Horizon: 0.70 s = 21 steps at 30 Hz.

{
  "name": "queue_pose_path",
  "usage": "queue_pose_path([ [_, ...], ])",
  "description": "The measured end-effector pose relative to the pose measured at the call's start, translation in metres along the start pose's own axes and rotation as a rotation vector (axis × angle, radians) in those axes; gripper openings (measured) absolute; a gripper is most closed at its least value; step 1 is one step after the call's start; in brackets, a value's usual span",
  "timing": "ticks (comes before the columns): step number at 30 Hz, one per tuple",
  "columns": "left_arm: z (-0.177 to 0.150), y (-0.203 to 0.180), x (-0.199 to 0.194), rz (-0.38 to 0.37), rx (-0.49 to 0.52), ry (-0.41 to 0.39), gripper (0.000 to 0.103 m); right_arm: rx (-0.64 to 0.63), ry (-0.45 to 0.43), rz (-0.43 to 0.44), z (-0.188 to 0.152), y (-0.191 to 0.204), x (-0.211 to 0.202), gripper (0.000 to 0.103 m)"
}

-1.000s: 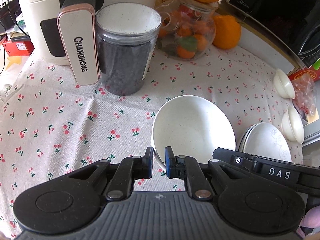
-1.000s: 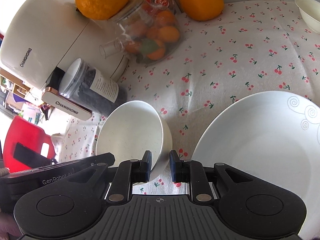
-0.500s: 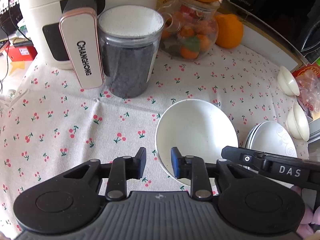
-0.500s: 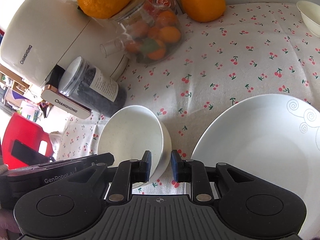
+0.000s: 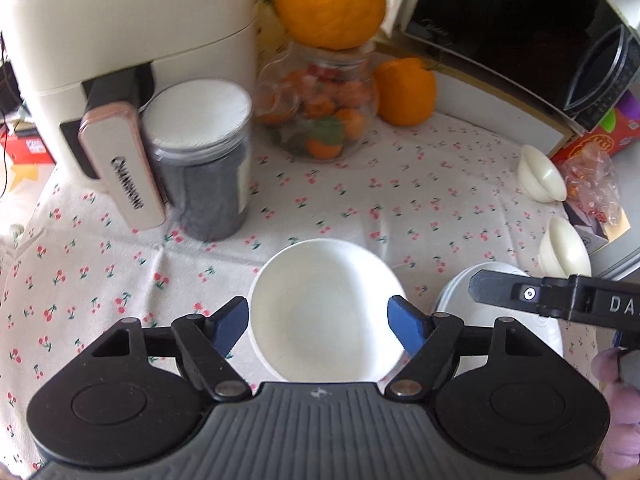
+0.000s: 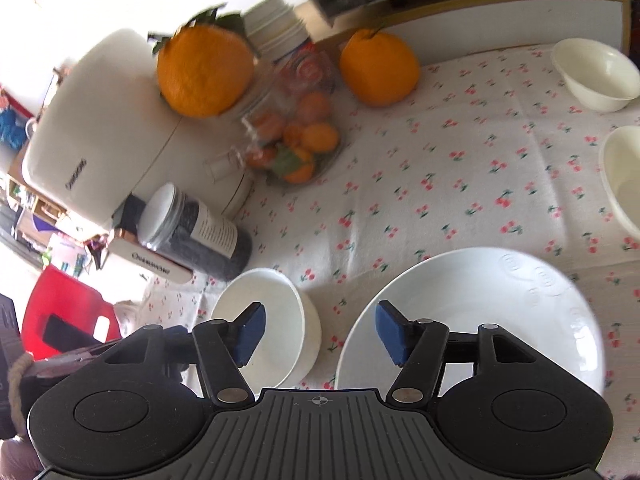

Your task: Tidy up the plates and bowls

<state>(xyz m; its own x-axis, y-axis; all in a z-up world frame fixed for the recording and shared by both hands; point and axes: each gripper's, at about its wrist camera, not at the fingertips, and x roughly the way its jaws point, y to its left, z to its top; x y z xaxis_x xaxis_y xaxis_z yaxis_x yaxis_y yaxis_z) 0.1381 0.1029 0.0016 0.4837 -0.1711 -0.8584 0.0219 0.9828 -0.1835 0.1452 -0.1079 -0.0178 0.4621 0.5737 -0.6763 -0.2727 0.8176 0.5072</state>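
Observation:
A white bowl (image 5: 324, 304) sits upright on the cherry-print cloth, just ahead of my left gripper (image 5: 320, 322), which is open and empty with a finger either side of the bowl's near rim. The bowl also shows in the right wrist view (image 6: 276, 320), left of a stack of white plates (image 6: 480, 312). My right gripper (image 6: 318, 330) is open and empty above the gap between bowl and plates. The plates (image 5: 460, 296) show at the right of the left wrist view. Two small cream bowls (image 6: 596, 74) (image 6: 624, 176) stand at the far right.
A white air fryer (image 5: 120, 40), a dark-filled jar (image 5: 200, 160), a glass jar of fruit (image 5: 320, 108) with an orange (image 5: 328, 0) on top and a second orange (image 5: 404, 92) line the back. A microwave (image 5: 520, 20) is at the back right.
Both grippers have opened wide and let go of the white bowl's rim. The bowl now rests level on the cloth. Both grippers have pulled back and up.

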Motion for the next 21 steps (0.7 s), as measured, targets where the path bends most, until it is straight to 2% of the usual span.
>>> queue_pose_path([
  [7,0.002,-0.039,-0.005,-0.006,0.093,-0.034,0.083,0.013,-0.09,-0.085,0.006,-0.029,-0.042,0.073],
  [16,0.01,-0.084,-0.008,-0.019,0.172,-0.068,0.091,0.027,-0.158,-0.154,0.004,-0.06,-0.073,0.074],
  [19,0.013,-0.101,-0.005,-0.024,0.202,-0.076,0.093,0.044,-0.186,-0.166,0.004,-0.073,-0.08,0.083],
  [21,0.017,-0.11,-0.002,-0.025,0.216,-0.083,0.095,0.057,-0.198,-0.172,0.004,-0.084,-0.084,0.084],
])
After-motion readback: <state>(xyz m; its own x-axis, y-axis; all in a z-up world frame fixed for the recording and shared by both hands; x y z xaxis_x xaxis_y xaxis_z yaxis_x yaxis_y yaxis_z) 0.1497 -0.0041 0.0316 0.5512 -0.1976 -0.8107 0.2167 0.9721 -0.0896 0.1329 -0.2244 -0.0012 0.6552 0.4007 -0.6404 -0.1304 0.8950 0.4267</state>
